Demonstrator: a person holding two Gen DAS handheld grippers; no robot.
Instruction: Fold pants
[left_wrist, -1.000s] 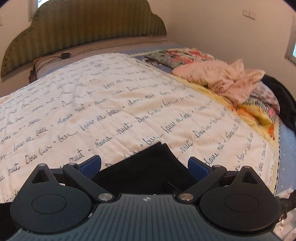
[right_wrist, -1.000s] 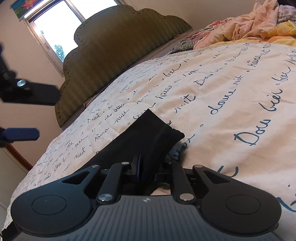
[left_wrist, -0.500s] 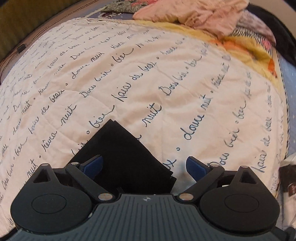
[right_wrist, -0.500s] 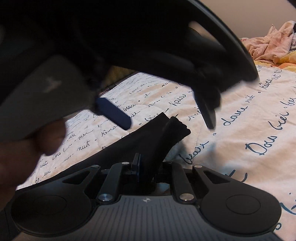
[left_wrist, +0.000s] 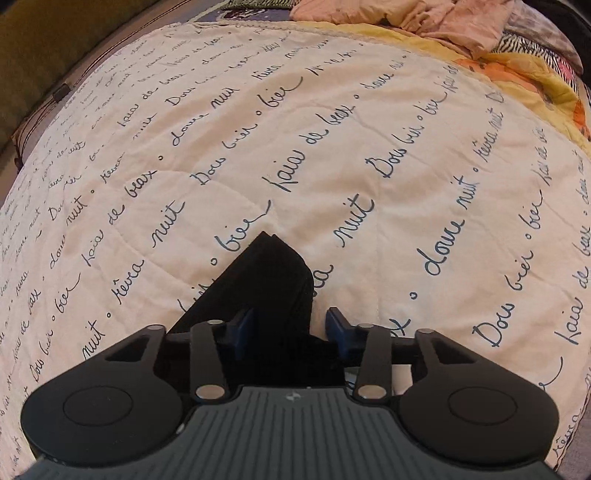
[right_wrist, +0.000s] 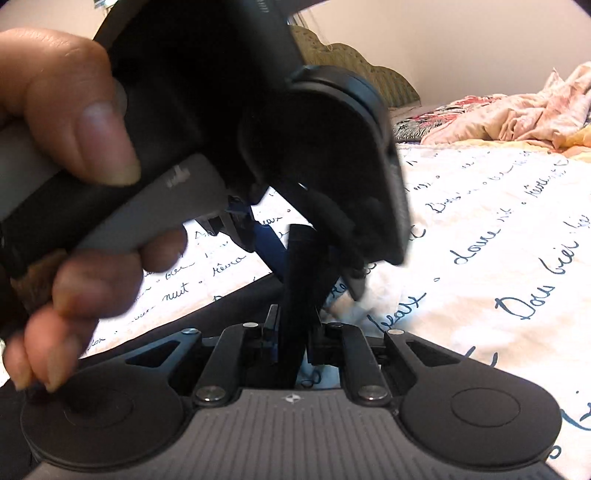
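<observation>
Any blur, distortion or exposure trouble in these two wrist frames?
Left wrist view: sharp; fisheye bows the quilt; black pants show no detail. Right wrist view: the hand and left gripper up close are motion-blurred and hide much; right gripper sharp.

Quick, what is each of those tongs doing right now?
Left tongs: jaws have just been closing around the black pants; whether they grip yet cannot be told.
Right tongs: closed on the pants' folded edge.
</observation>
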